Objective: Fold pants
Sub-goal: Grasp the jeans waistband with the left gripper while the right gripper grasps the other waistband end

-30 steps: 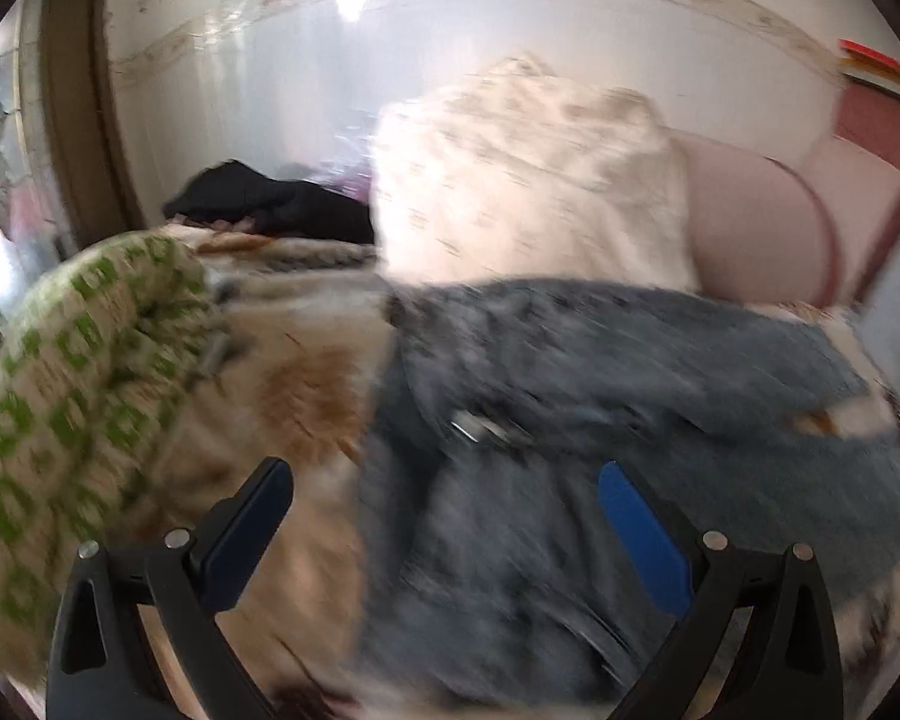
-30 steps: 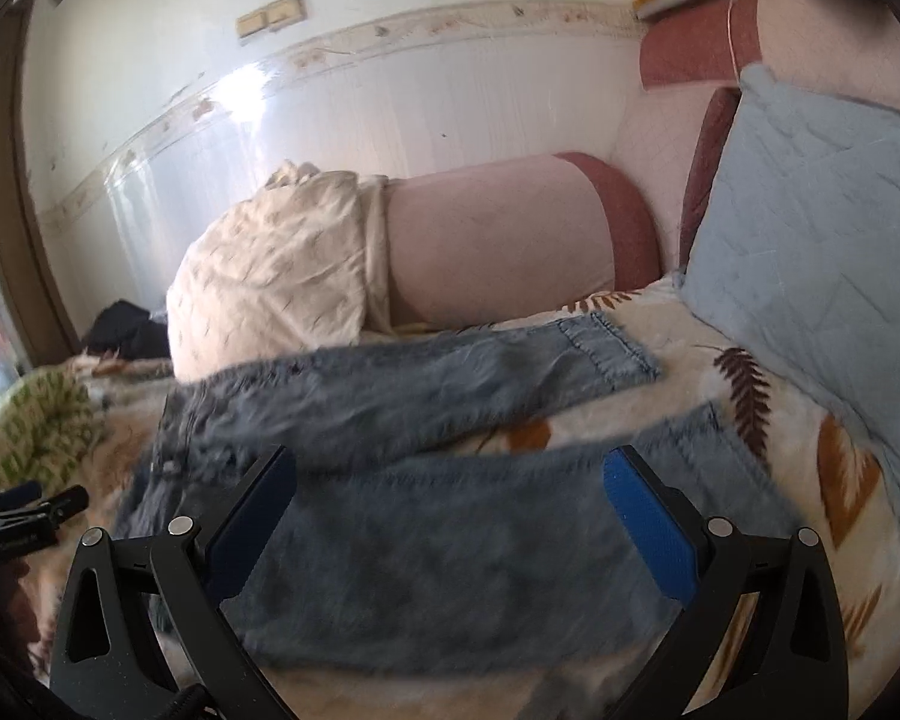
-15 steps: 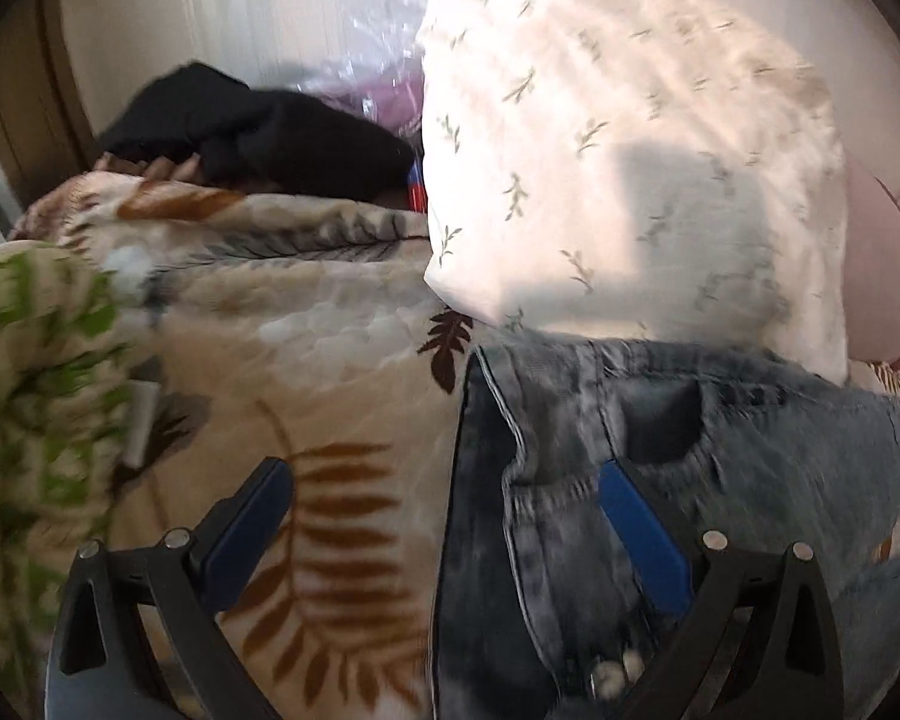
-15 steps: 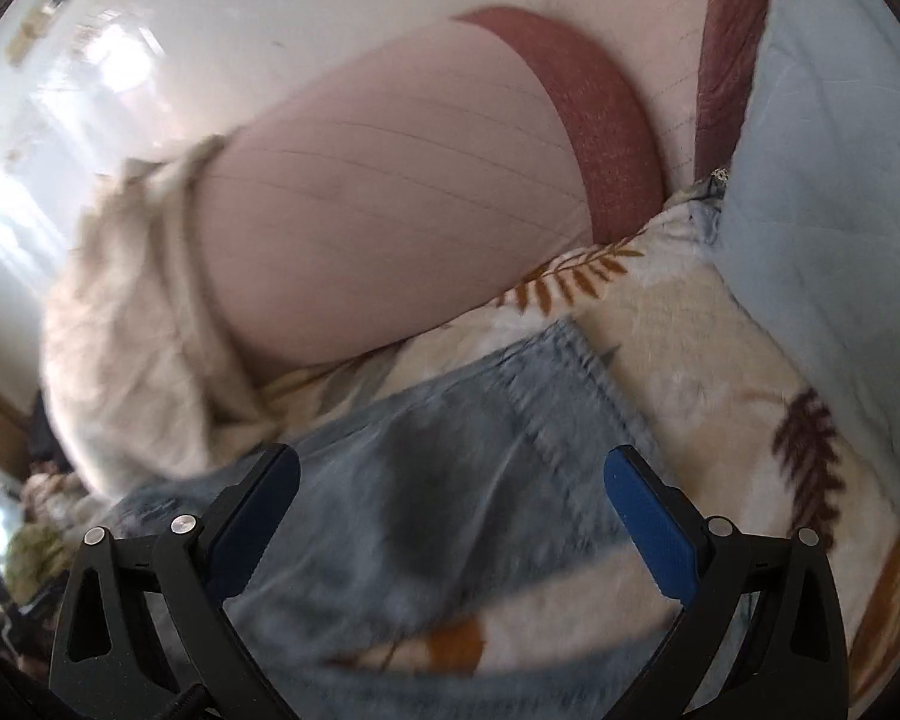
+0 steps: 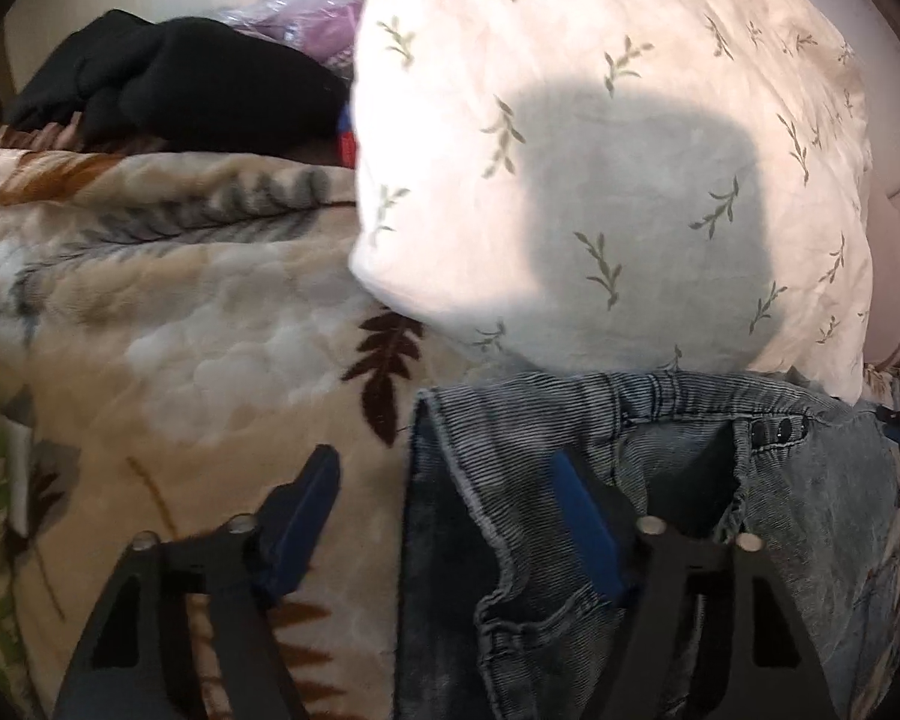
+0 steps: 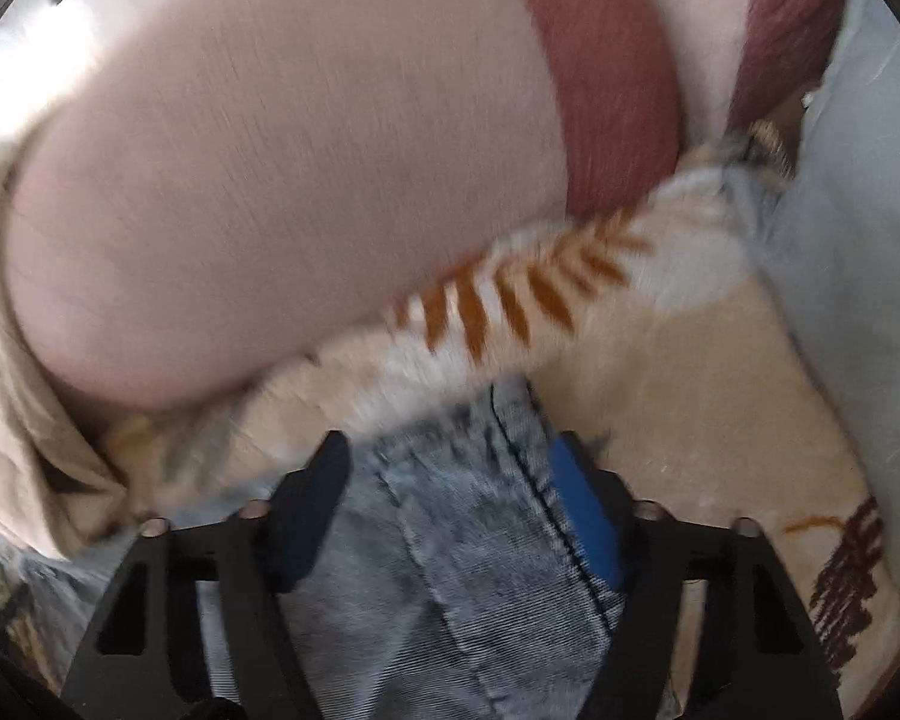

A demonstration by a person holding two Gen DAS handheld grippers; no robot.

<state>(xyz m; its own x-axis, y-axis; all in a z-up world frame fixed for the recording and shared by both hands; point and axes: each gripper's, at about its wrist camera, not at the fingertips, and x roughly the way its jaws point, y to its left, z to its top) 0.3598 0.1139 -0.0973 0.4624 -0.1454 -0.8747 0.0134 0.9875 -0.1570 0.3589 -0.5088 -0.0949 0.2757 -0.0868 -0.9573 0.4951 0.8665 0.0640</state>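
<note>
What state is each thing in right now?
Jeans: flat on the blanket, unfolded.
Left gripper: closing, jaws astride the waistband corner.
Right gripper: closing, leg hem between its jaws.
Pillow: leaning upright above the waistband.
Black garment: crumpled.
Blanket: spread out.

Right gripper [image 6: 450,480] pointing down over the hem end of a pale denim pant leg [image 6: 462,540], jaws closing with the cloth between them, leaf-print blanket [image 6: 660,396] beneath, pink bolster [image 6: 282,180] behind, light blue quilt [image 6: 858,210] at right
</note>
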